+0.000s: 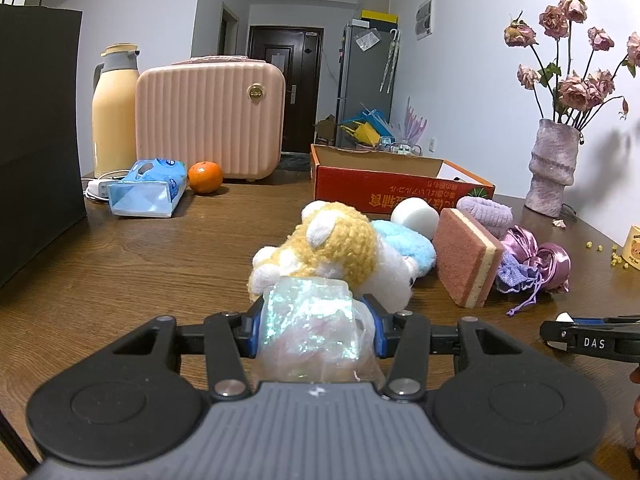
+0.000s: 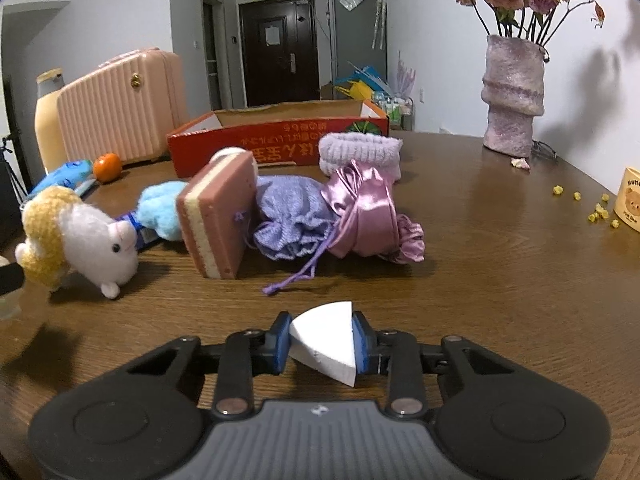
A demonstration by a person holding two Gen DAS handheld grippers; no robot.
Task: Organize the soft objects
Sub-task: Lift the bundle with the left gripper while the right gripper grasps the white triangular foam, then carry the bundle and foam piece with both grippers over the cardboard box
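My left gripper is shut on a crinkly iridescent plastic bag just above the brown table. My right gripper is shut on a white wedge-shaped sponge. Ahead lies a pile of soft things: a yellow-and-white plush toy, a light blue fluffy piece, a pink-and-cream sponge, a purple knitted pouch, a pink satin bag and a lilac towel roll. A white round sponge sits behind them. An open red cardboard box stands behind the pile.
A pink suitcase, a yellow thermos, a tissue pack, an orange and a black bag stand at the left. A vase of dried roses and a small bear-print cup stand at the right.
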